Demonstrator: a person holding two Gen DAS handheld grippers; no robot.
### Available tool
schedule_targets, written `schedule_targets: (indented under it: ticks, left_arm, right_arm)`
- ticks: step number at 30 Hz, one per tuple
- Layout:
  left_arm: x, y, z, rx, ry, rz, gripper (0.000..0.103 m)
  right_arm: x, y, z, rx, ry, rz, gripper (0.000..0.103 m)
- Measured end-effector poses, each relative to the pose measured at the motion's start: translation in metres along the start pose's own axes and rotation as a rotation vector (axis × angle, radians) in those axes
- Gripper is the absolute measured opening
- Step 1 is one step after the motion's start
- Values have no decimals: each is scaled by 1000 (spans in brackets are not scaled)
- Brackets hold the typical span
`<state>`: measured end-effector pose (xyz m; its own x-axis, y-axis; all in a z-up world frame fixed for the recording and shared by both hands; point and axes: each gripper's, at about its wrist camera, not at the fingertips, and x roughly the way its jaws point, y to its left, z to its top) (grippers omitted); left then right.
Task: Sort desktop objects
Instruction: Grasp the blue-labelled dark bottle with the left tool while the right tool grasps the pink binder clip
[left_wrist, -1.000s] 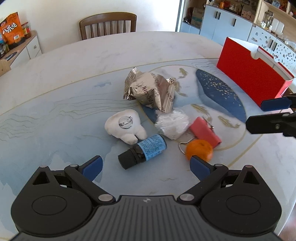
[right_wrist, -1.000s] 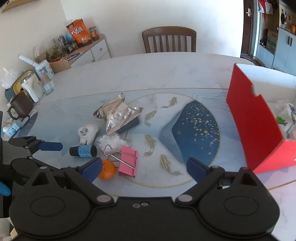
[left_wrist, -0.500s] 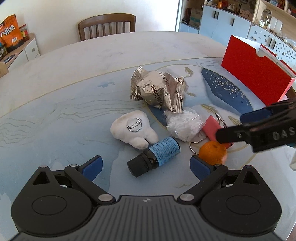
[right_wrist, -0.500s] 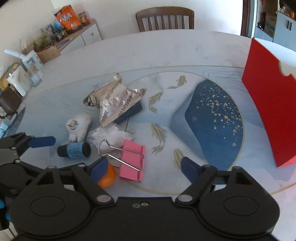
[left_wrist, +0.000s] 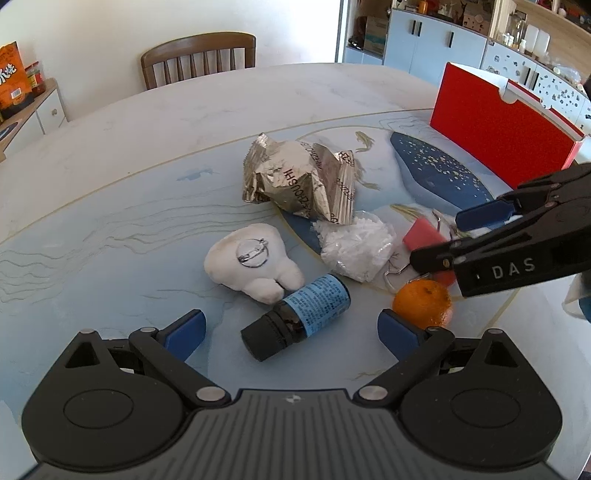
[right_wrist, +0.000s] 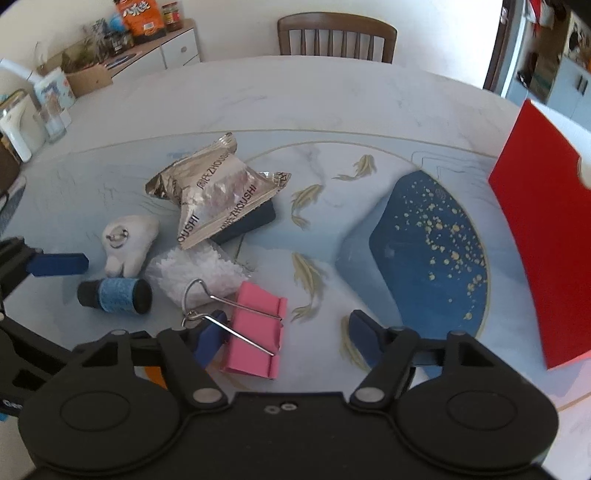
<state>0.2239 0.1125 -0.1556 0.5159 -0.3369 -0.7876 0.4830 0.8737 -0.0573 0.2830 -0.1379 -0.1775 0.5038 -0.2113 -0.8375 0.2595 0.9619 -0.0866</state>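
1. My right tongs have just been closing around the pink binder clip; the clip lies between the jaws, the right pad not yet touching it.
2. My left tongs hang open above the blue-labelled bottle, gripping nothing.
3. Progress, as I judge it: barely begun. Everything lies loose on the worktop; the red box, well beyond the clip, seems the destination.
4. Beside the clip: orange, white plastic bag, foil wrapper, white plush tooth.
5. Obstruction: the clip's wire handles sit against the bag; the orange crowds my left jaw.
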Motion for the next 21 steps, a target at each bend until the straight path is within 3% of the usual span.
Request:
schedule_targets:
  ticks: [7, 17, 21]
  left_arm:
    - [3, -2, 6, -94, 5, 28, 99]
    - [6, -11, 12, -264, 42, 166, 98]
    - [4, -14, 14, -292, 31, 191, 84]
  right_arm:
    - [0, -10, 2, -18, -6, -17, 62]
    - [0, -12, 2, -31, -18, -10, 61]
    - [-2, -14, 3, -37, -25, -6, 53]
